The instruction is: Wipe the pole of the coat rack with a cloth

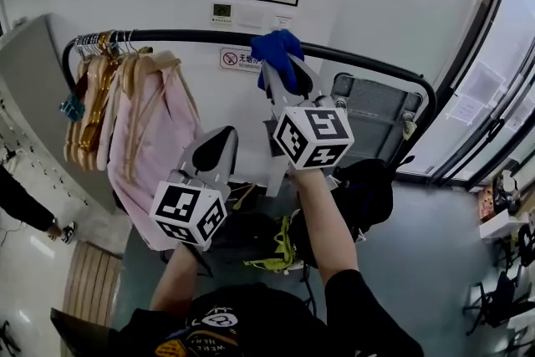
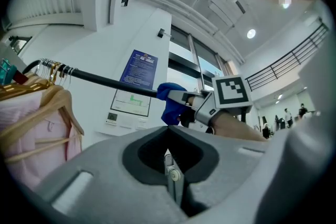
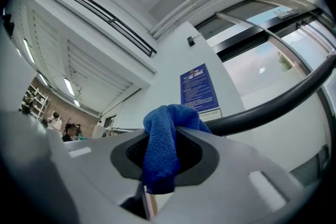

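Wiping in progress, mid-pole
Right gripper (image 1: 287,73) clenches a blue terry cloth (image 1: 277,53) against the black metal pole (image 1: 171,36); the right stretch seems left to wipe. Left gripper (image 1: 215,150) closed, empty.

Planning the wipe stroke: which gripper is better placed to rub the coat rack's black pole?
Right. The right gripper is shut on the blue terry cloth, at the black metal pole. The left gripper is shut on nothing and sits lower, clear of the pole.
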A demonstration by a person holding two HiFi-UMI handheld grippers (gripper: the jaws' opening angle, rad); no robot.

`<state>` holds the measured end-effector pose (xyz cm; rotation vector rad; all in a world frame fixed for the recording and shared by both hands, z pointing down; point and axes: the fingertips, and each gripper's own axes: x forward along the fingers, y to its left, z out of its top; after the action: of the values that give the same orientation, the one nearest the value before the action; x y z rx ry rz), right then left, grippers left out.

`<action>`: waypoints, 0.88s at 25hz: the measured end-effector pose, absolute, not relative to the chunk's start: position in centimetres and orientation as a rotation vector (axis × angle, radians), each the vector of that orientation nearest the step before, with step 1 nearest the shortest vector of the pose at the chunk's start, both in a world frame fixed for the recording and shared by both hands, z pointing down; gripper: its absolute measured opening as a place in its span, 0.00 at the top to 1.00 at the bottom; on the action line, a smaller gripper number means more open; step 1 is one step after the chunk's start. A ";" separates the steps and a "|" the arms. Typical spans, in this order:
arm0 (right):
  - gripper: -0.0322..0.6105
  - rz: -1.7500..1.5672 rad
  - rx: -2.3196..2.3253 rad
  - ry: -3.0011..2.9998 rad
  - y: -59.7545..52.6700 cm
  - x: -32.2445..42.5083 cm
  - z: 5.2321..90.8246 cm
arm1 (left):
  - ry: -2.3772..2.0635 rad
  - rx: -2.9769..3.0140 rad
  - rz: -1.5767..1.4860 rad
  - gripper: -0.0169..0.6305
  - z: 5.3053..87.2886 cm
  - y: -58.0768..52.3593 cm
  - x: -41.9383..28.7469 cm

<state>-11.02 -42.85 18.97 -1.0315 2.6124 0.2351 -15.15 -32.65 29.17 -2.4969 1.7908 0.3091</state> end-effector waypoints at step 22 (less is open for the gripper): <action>0.83 0.231 -1.434 2.359 -45.6 9.7 17.9 | 1.514 -2.690 0.279 0.97 29.5 -35.6 -6.0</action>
<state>9.75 -45.60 17.93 -1.4345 2.3586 0.2307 -6.00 -35.57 29.51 -2.6895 1.5139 0.2791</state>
